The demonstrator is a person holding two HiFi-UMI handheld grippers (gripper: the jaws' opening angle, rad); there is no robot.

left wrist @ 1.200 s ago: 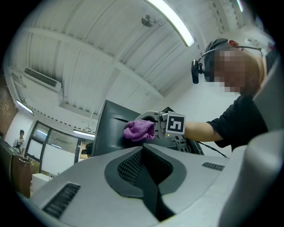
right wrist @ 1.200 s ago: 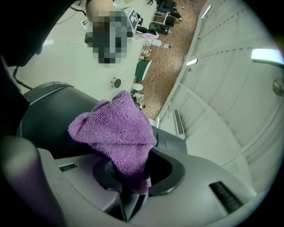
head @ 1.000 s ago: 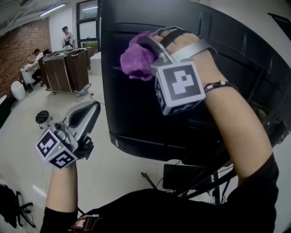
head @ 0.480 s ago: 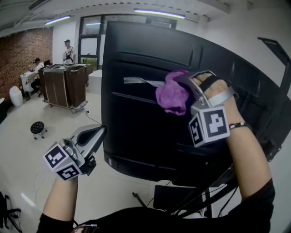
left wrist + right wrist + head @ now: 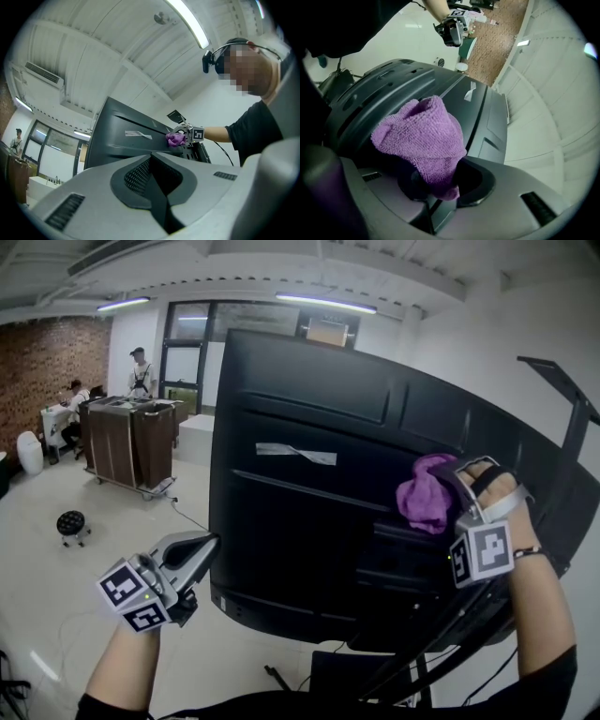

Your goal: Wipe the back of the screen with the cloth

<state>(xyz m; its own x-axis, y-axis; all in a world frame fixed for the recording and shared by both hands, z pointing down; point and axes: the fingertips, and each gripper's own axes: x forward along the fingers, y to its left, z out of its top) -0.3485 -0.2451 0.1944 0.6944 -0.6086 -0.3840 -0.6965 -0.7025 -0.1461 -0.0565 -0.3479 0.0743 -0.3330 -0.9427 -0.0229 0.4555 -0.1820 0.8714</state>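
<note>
— Two grippers; holding what?
— Right gripper (image 5: 442, 491) clamps the cloth (image 5: 420, 504) against the screen (image 5: 300, 531) back, right side. Left gripper (image 5: 195, 551) is closed, empty, beside the left edge.
— Next?
— Wiping step, I think; sweep left with steady pressure.

I read the cloth (image 5: 424, 140) as matt, nubby purple microfibre and the screen (image 5: 309, 521) back as smooth black plastic with a faint sheen.
</note>
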